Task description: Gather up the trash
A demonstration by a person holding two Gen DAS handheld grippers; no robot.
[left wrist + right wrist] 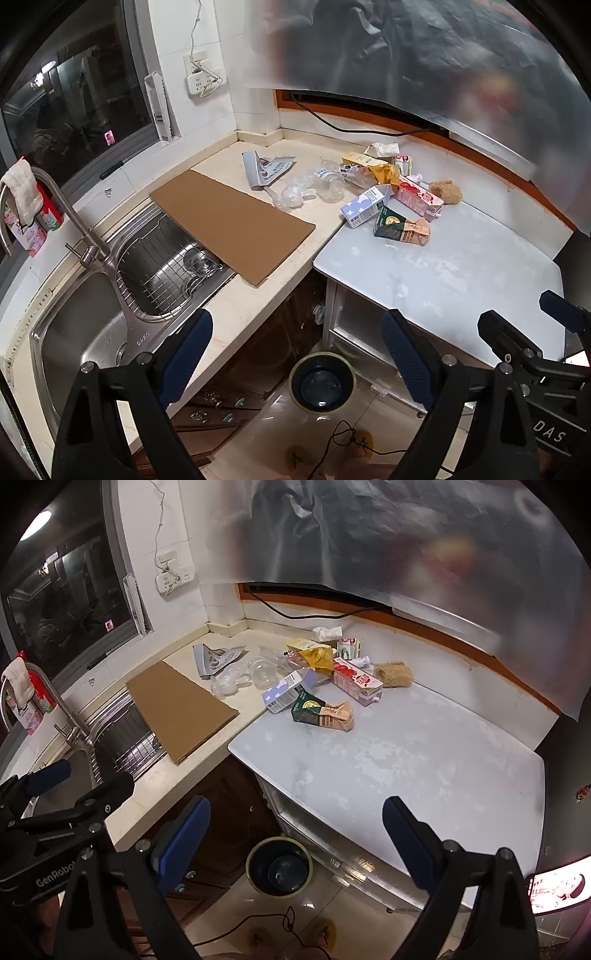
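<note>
Cardboard cartons, crumpled clear plastic and torn wrappers make up the trash, heaped well ahead of both claws at the far side of the desk [424,746]. Nothing is picked up yet, so the collecting looks to be at its start.

The left claw [297,360] hangs with its jaws wide apart and nothing between them; the right claw [295,840] is the same, spread and empty. Both hover off the near edge of the desk, and a round bin [279,866] stands on the floor just below and between their fingers.

Nearest to the right claw lies a dark green and tan carton [322,713], flattened at one end and on its side. Just beyond it and to its left rests a pale blue carton [285,693], and beyond to the right a red and pink carton [357,680]. A clear plastic wrapper [231,681] lies further left, beside a brown cardboard sheet [181,709].

The next move probably calls for a long reach forward to the green carton, with the jaws closing across its narrow sides, since its crushed end may slip.
</note>
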